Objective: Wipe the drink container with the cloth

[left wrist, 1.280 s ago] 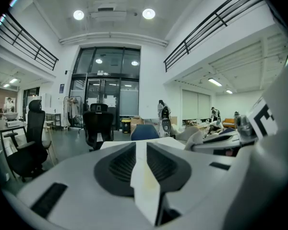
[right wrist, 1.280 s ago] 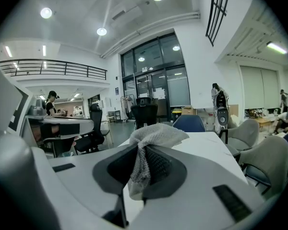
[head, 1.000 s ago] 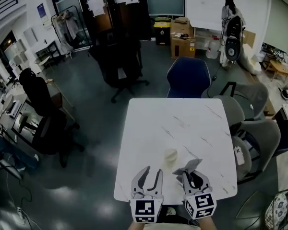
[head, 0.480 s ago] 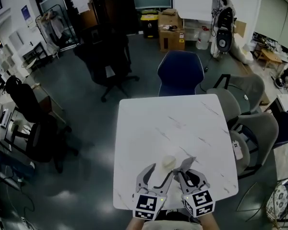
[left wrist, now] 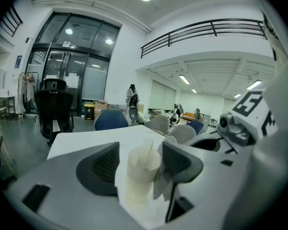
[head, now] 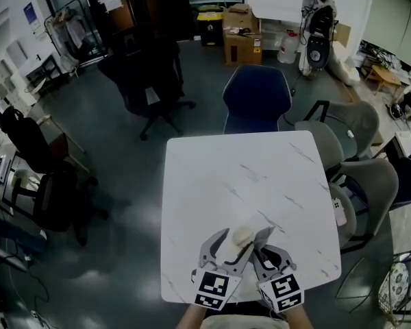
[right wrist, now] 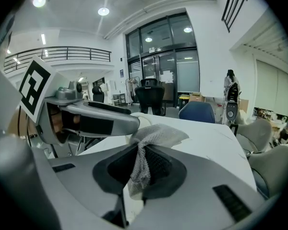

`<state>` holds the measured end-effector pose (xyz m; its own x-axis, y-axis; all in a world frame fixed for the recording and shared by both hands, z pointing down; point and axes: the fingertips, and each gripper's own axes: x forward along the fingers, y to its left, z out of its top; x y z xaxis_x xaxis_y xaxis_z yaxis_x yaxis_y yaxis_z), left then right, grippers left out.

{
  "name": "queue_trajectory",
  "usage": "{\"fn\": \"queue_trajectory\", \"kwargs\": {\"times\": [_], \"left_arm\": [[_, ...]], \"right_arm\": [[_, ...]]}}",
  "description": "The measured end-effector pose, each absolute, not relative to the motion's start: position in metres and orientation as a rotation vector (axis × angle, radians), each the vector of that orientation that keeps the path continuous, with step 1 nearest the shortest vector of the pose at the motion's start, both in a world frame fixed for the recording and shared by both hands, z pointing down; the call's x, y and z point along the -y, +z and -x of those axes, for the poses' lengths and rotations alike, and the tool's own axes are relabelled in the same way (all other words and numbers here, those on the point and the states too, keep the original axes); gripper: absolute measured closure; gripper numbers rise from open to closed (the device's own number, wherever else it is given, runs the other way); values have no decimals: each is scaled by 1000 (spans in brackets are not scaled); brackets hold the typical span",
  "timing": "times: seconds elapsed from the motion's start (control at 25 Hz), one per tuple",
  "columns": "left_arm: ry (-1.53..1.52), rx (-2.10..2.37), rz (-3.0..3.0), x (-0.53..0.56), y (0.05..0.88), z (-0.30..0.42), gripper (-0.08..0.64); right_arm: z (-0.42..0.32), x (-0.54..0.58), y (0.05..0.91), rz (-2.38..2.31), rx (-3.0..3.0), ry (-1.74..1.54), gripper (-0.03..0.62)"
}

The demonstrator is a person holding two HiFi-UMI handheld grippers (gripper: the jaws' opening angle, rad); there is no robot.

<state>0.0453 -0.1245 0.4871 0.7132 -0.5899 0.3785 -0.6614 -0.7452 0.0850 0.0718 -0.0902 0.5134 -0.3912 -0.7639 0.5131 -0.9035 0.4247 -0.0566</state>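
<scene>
While the left gripper (left wrist: 140,163) is reaching over the near edge of the table (head: 246,170), the drink container (head: 243,236) is standing upright between its 2 jaws. Those jaws have just been opening and are now spread wide. A gap is showing between the left pad and the container's side, so nothing is being squeezed. The container is sitting on the tabletop close to the person, nearer the right pad than the left.

The right gripper (right wrist: 140,169) is clamping the cloth (right wrist: 156,134), with its jaws drawn nearly together on it. The fabric is pinched into a narrow strand between the pads and is fanning out in a loose bunch above the tips. That bunch is hanging just beside the container's right side, between it and the left gripper's right pad. Whether it is actually touching the container cannot be made out.

The container is a small, pale cream, round cup that looks like cloudy plastic. It is widening into a lid-like top, with a thin straight piece sticking up from it. The cloth is grey with an open, net-like weave, soft and crumpled. The pads are dark and ribbed, set into smooth grey curved jaws. The tabletop is glossy white with fine grey veins and rounded corners.
</scene>
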Motion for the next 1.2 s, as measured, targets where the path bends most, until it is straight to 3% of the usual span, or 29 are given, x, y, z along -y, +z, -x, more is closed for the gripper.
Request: {"fn": "queue_trajectory", "kwargs": {"times": [1.2], "left_arm": [[588, 814, -2742, 126, 511, -58, 304]], "right_arm": [[-51, 91, 582, -1232, 2212, 582, 546]]}}
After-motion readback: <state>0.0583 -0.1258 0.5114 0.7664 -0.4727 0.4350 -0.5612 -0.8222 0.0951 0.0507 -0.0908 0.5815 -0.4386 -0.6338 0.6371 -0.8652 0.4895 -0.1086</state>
